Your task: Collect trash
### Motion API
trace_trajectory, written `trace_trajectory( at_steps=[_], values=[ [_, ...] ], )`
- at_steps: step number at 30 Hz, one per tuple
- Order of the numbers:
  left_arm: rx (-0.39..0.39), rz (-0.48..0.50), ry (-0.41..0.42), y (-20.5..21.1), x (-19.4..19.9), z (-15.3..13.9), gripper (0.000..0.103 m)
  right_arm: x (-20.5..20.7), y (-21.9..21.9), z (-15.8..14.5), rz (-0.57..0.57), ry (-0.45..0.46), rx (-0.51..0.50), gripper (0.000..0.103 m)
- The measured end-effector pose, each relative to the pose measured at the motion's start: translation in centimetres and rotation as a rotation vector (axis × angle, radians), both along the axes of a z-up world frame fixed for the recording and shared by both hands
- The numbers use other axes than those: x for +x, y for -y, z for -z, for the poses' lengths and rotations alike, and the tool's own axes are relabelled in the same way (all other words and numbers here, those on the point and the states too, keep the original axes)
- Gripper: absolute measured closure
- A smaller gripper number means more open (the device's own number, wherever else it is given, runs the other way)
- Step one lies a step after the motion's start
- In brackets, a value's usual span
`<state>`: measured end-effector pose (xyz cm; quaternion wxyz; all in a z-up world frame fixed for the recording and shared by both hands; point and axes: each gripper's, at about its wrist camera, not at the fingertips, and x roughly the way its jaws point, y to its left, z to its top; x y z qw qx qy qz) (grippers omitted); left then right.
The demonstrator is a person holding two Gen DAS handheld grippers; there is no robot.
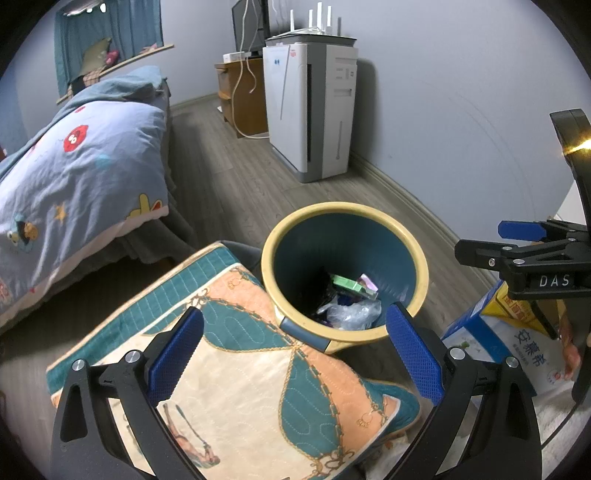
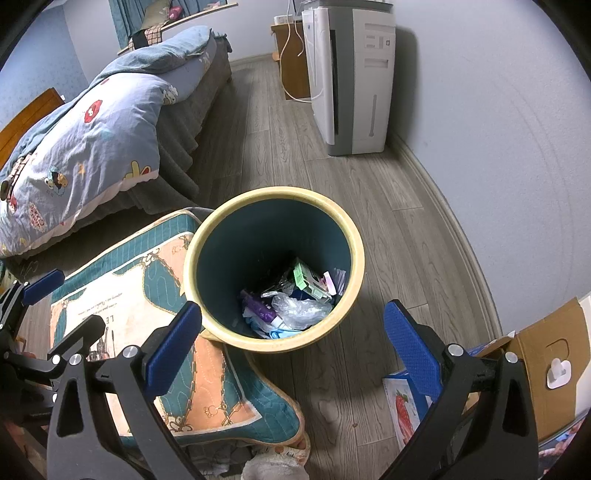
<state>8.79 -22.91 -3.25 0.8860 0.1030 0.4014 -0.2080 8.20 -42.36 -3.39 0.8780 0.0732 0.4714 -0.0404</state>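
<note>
In the left wrist view, the left gripper (image 1: 295, 350) hangs with jaws wide and empty over a quilted cushion (image 1: 236, 369), just before the bin (image 1: 343, 273) on the floor, which holds a green box (image 1: 349, 284) and a plastic bag (image 1: 354, 314). In the right wrist view, the right gripper (image 2: 291, 347) spreads its empty jaws wide above the bin (image 2: 273, 266), whose trash (image 2: 291, 302) lies at the bottom.

Home bedroom: bed under blue cartoon-print quilt (image 1: 77, 166), grey wood-plank floor (image 2: 280, 140), white floor-standing air purifier (image 1: 314, 110), teal curtained window (image 1: 107, 33).
</note>
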Motion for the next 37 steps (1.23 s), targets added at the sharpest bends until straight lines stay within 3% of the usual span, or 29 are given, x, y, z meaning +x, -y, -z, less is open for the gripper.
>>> trace_trajectory(
  at_steps=[25, 31, 37],
  values=[
    [0.015, 0.025, 0.025, 0.1, -0.3, -0.1, 0.005, -0.1, 0.1, 0.0, 0.005, -0.003, 0.005, 0.006],
    [-0.005, -0.007, -0.021, -1.1, 0.3, -0.3, 0.005, 0.3, 0.1, 0.5, 0.019, -0.020, 0.003, 0.006],
    [0.004, -0.029, -0.008, -3.1, 0.3, -1.2, 0.005, 1.5, -0.2, 1.8, 0.081, -0.063, 0.057, 0.006]
  ],
)
